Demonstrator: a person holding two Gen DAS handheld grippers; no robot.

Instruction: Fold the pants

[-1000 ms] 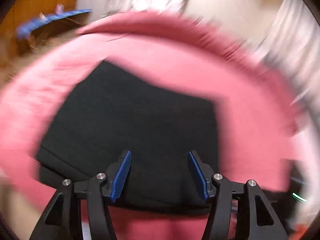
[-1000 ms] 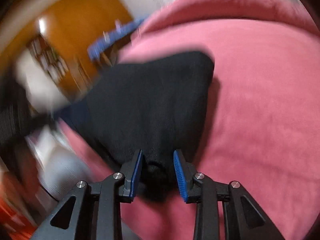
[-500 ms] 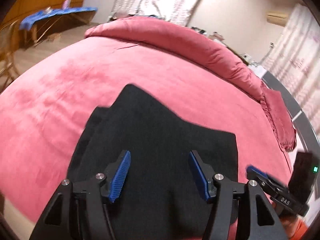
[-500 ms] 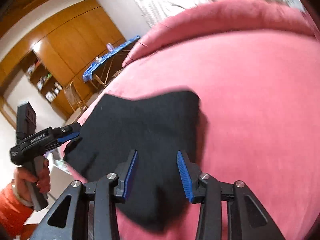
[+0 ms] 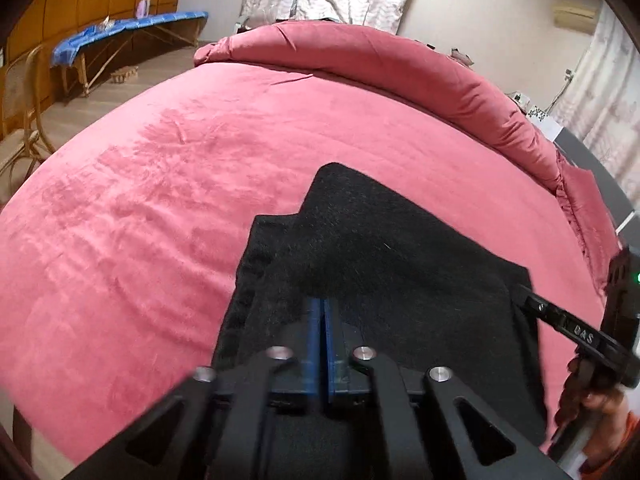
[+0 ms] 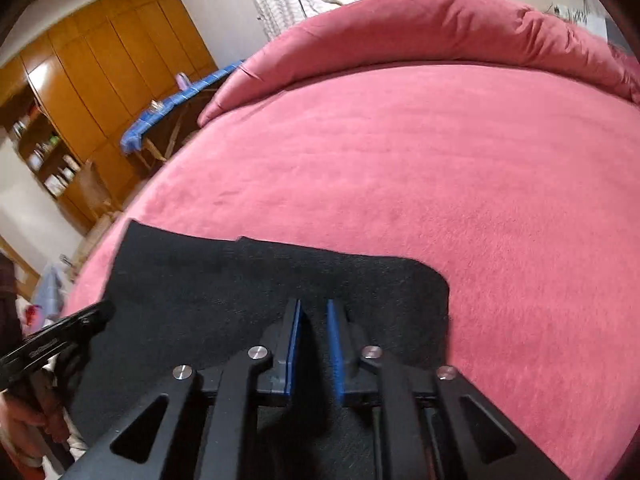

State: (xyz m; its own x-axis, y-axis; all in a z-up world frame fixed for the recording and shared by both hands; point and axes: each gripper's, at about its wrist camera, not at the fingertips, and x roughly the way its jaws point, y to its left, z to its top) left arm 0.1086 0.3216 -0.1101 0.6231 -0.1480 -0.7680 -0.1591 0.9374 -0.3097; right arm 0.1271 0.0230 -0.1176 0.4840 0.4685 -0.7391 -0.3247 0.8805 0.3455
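Note:
Black pants (image 5: 400,264) lie folded in layers on the pink bed (image 5: 160,184), near its front edge. My left gripper (image 5: 322,304) is over the pants' near left part, its blue pads pressed together with no cloth visibly between them. The right gripper shows at that view's right edge (image 5: 520,294), touching the pants' right edge. In the right wrist view the pants (image 6: 240,280) spread below my right gripper (image 6: 312,306), whose blue pads stand a narrow gap apart over the cloth. The left gripper shows at the left (image 6: 104,312).
A rolled pink bolster (image 5: 400,64) runs along the bed's far edge. A blue-covered ironing board (image 5: 128,32) and a wicker chair (image 5: 24,96) stand on the floor at left. Wooden wardrobes (image 6: 100,64) line the left wall. Curtains hang behind.
Both grippers have closed from wide open: the left pads now meet, the right pads are nearly together. Both have lowered towards the pants' near edge. The pants lie flat on the bed.

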